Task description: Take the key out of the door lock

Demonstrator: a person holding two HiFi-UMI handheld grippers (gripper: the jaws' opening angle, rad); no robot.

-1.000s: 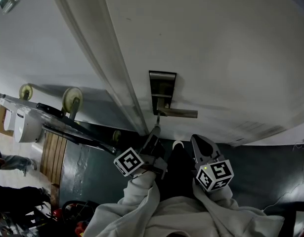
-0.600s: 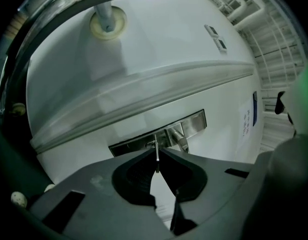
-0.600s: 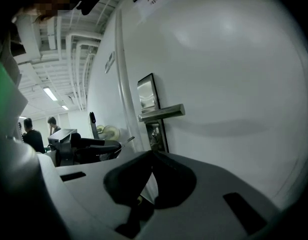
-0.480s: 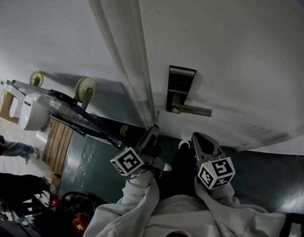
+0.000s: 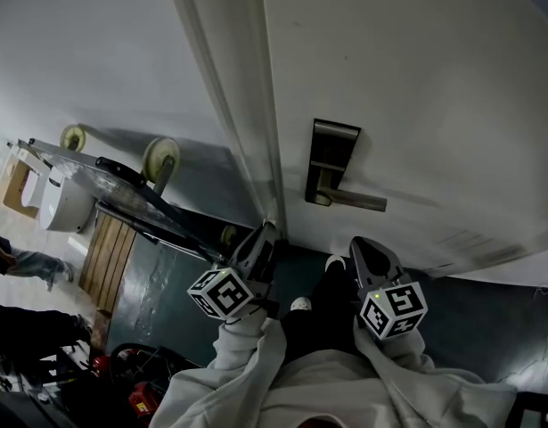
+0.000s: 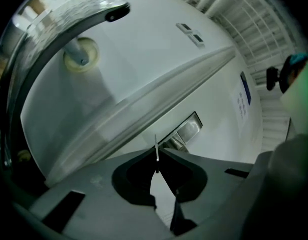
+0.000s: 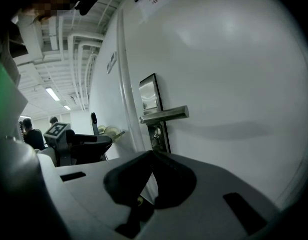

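A wheeled trolley (image 5: 160,159) stands at the wall, left of the door (image 5: 416,78). The left gripper (image 5: 266,230) has its jaws nearly together, pinching the thin key (image 6: 156,148), which sticks up edge-on from the tips. The key is clear of the door lock (image 5: 331,163), off the door's left edge. The lever handle (image 5: 354,201) points right. The right gripper (image 5: 358,248) has its jaws together with nothing between them.
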